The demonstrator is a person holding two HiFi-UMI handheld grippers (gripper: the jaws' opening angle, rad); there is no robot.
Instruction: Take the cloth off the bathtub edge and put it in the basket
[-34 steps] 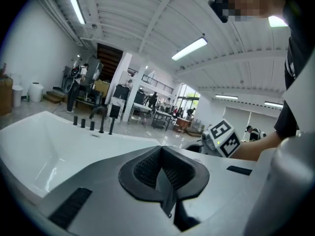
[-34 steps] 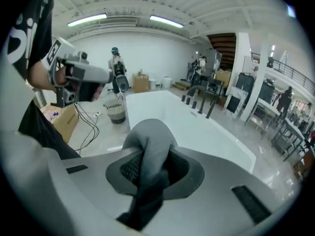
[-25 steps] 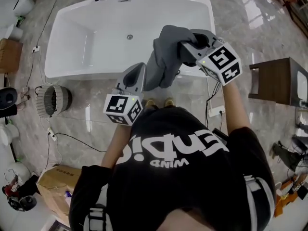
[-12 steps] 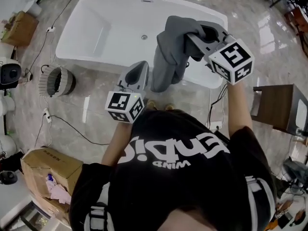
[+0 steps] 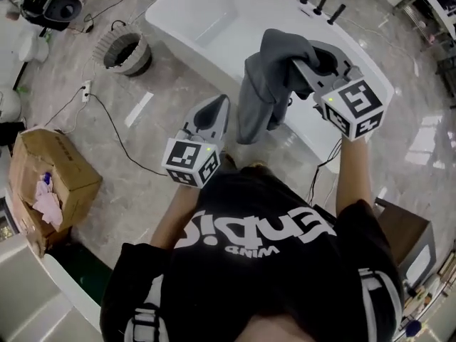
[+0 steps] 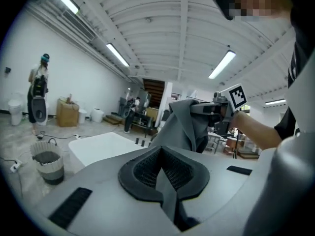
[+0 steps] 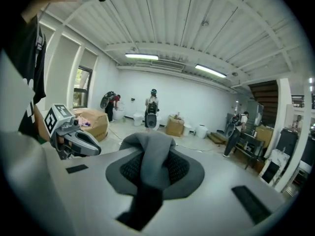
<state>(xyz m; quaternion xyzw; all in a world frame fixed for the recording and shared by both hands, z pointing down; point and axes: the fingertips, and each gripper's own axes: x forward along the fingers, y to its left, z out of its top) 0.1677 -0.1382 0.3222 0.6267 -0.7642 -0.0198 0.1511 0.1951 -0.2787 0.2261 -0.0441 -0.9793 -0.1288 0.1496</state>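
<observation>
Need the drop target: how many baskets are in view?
1. The basket stands on the floor beside the bathtub's end, upper left in the head view. No other shows.

We enter this as a large work hall, not a home. Noted:
- a bathtub (image 5: 214, 20) standing free on a polished stone-look floor (image 5: 85, 130)
- a loose cable (image 5: 117, 130) across the floor
- an open cardboard box (image 5: 50, 180), near left
- a ribbed white ceiling (image 7: 197, 28) with strip lights (image 7: 141, 56)
- a staircase (image 7: 266, 95), far right
- people (image 7: 152, 107) with gear by the far wall
</observation>
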